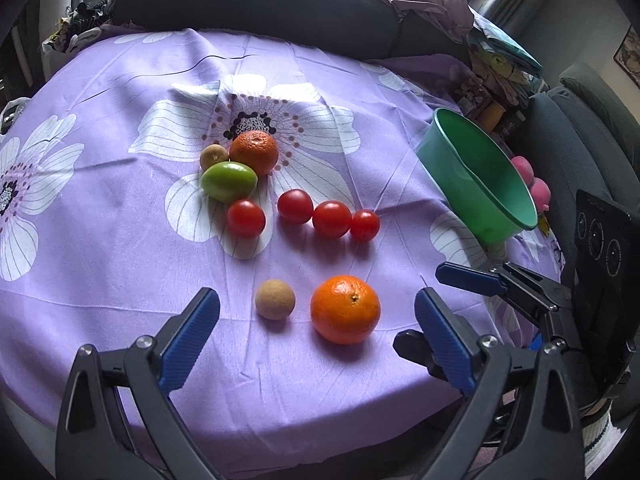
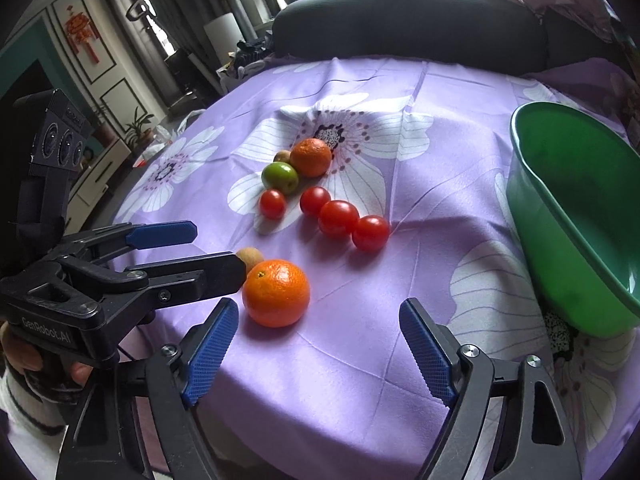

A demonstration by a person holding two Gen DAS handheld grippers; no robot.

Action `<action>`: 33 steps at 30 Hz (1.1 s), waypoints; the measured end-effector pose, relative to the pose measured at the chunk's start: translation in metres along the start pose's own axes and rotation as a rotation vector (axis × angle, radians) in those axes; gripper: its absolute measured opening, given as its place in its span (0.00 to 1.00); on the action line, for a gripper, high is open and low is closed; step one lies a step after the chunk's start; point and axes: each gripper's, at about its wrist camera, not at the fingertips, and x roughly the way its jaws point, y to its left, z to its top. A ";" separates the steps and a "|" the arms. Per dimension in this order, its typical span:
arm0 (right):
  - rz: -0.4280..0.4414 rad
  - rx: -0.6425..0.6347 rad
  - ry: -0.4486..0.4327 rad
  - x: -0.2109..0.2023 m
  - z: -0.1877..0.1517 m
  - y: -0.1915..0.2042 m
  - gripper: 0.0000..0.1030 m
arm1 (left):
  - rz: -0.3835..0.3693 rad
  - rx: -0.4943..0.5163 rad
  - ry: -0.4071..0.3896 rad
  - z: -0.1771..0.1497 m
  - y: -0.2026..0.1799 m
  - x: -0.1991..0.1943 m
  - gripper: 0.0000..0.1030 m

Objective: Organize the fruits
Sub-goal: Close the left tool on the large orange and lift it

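Observation:
On the purple flowered cloth [image 1: 120, 240], an orange [image 1: 345, 309] and a tan round fruit [image 1: 275, 299] lie just ahead of my left gripper [image 1: 317, 296], which is open and touches neither. Further back lie several red tomatoes [image 1: 295, 206], a green fruit [image 1: 229, 176], a small brownish fruit [image 1: 214, 157] and a second orange [image 1: 254, 152]. My right gripper [image 2: 319, 308] is open and empty, with the near orange [image 2: 276, 293] ahead on its left. The left gripper [image 2: 220, 248] reaches in from the left beside the tan fruit [image 2: 250, 257]. An empty green bowl [image 2: 560, 200] stands tilted at the right.
The bowl [image 1: 440, 160] rests at the table's right edge with pink objects [image 1: 532, 184] behind it. A dark cushion [image 1: 256, 4] and heaped clothes [image 1: 432, 4] line the far side. A person's hand [image 2: 24, 360] holds the left gripper. The table's rounded front edge is close below both grippers.

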 end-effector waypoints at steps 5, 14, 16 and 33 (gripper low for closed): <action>0.027 -0.021 0.018 0.008 -0.005 0.006 0.71 | -0.034 0.001 0.031 -0.005 0.001 0.005 0.83; 0.068 -0.037 0.036 0.022 -0.007 0.007 0.59 | -0.109 -0.010 0.056 -0.004 -0.003 0.012 0.69; 0.082 -0.038 0.039 0.026 -0.006 0.007 0.58 | -0.116 -0.014 0.061 -0.003 -0.004 0.015 0.66; 0.125 -0.059 0.045 0.037 -0.003 0.012 0.44 | -0.101 -0.004 0.102 -0.002 -0.005 0.025 0.42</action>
